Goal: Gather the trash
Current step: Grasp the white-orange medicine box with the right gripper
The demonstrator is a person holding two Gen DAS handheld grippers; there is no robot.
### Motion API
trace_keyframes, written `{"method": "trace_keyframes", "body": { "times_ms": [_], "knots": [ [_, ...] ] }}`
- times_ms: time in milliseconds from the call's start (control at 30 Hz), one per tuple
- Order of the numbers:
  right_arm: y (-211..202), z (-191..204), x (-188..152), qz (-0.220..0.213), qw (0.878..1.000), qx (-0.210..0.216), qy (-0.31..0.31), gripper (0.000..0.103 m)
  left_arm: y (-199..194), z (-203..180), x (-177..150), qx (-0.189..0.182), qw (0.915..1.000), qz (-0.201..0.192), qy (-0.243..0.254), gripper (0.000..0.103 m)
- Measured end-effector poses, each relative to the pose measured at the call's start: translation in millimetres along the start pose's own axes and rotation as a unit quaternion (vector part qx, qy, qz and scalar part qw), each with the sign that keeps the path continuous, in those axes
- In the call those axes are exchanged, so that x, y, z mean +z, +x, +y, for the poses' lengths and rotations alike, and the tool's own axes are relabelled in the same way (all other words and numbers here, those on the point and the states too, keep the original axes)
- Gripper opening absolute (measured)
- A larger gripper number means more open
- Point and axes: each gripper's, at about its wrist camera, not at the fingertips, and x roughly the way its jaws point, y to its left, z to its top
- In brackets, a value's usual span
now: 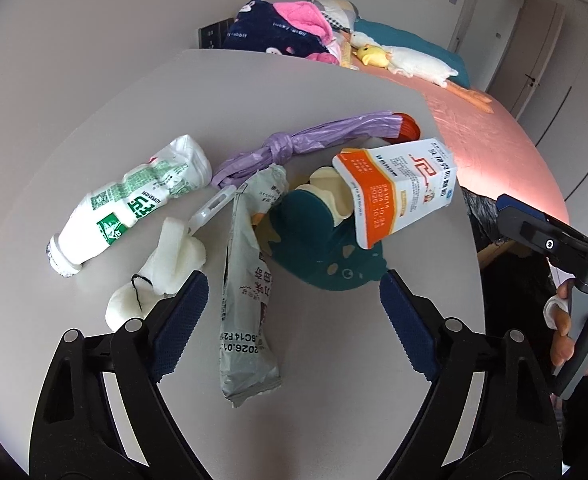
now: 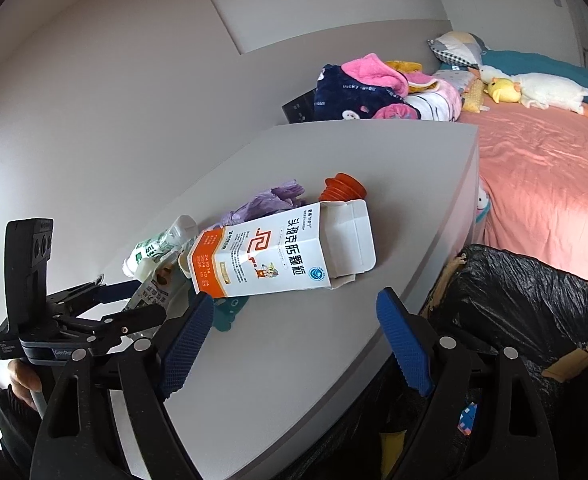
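Litter covers a grey desk (image 1: 94,128) beside a bed: a crushed milk bottle (image 1: 130,204) at left of the left wrist view, a knotted purple bag (image 1: 310,140) at upper centre, an orange-and-white medicine carton (image 1: 398,192) right of centre, and a grey foil wrapper (image 1: 246,292) at lower centre. The left claw (image 1: 294,316) hangs wide open and empty, its blue pads straddling the wrapper without touching it. The right claw (image 2: 294,344), equally wide and empty, sits below the carton (image 2: 282,252), with the black-lined bin (image 2: 526,304) at lower right. Collection appears at the reaching stage; the next move likely calls for lowering onto the wrapper and closing across its narrow width.
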Motion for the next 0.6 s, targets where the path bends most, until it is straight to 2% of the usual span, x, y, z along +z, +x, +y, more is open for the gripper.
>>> {"method": "trace_keyframes", "body": {
  "times_ms": [200,233,300,367,600],
  "knots": [
    [14.0,0.2,8.7,0.004,1.000,0.012,-0.015,0.083,6.9,6.6,-1.0,0.005,0.9999,0.004,-0.013,0.080],
    [15.8,-0.1,9.8,0.005,1.000,0.015,-0.016,0.081,7.0,7.1,-0.6,0.006,0.9999,0.003,-0.014,0.080],
    [20.0,-1.8,12.0,0.006,1.000,0.021,-0.018,0.080,7.9,9.2,0.2,0.003,0.9998,0.002,-0.019,0.072],
    [24.6,-4.1,14.9,0.007,0.999,0.032,-0.019,0.074,9.5,12.1,0.6,-0.001,0.9996,0.005,-0.028,0.067],
    [35.7,-3.5,20.6,0.006,0.997,0.057,-0.046,0.065,14.9,16.7,-1.0,0.000,0.9993,0.016,-0.034,0.061]
  ]
}}
